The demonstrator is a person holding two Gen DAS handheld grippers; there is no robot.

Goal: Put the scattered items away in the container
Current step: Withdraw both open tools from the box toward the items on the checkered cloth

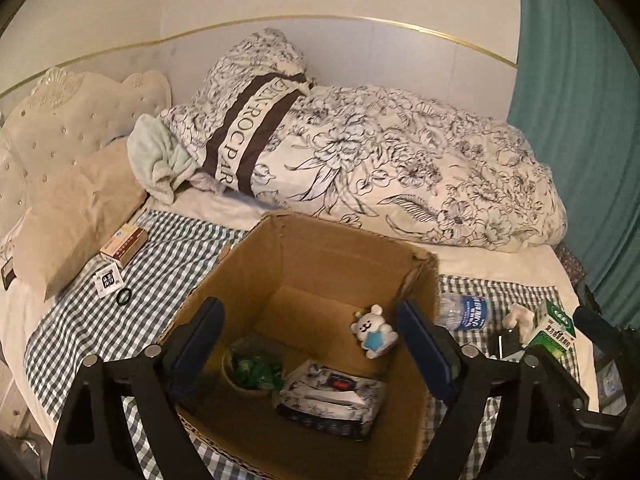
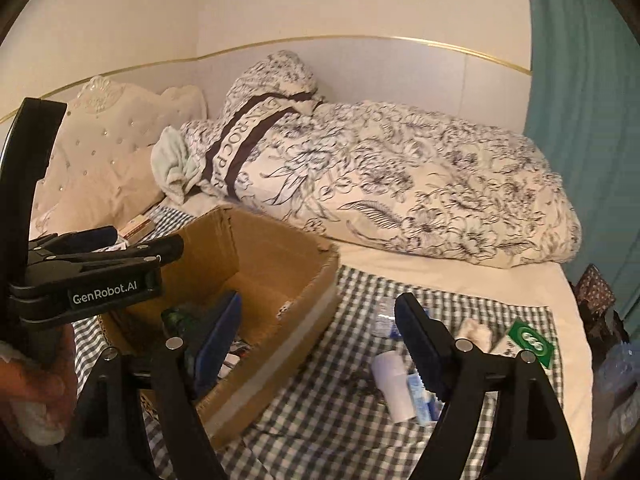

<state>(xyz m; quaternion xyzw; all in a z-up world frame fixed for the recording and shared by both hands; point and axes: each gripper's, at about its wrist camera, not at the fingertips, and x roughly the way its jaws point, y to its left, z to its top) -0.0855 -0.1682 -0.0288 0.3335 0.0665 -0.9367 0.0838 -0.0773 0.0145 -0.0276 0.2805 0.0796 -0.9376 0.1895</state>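
Observation:
An open cardboard box (image 1: 304, 256) stands on the checked cloth. Inside it lie a white bear figurine (image 1: 374, 332), a green-filled bowl (image 1: 252, 368) and a patterned tissue pack (image 1: 332, 396). My left gripper (image 1: 312, 340) hangs open above the box, with nothing between its fingers. In the right wrist view the box (image 2: 280, 264) is at the left, and my right gripper (image 2: 318, 344) stands open over its right wall, holding nothing. A white tube (image 2: 394, 380), a blue pack (image 2: 420, 398), a water bottle (image 1: 466, 312) and a green carton (image 1: 554, 328) lie right of the box.
Left of the box lie a medicine box (image 1: 124, 244), a small white packet (image 1: 107, 280) and a black ring (image 1: 124, 297). A floral duvet (image 1: 400, 168) and a beige pillow (image 1: 80, 224) fill the back of the bed. A teal curtain (image 1: 580, 120) hangs at the right.

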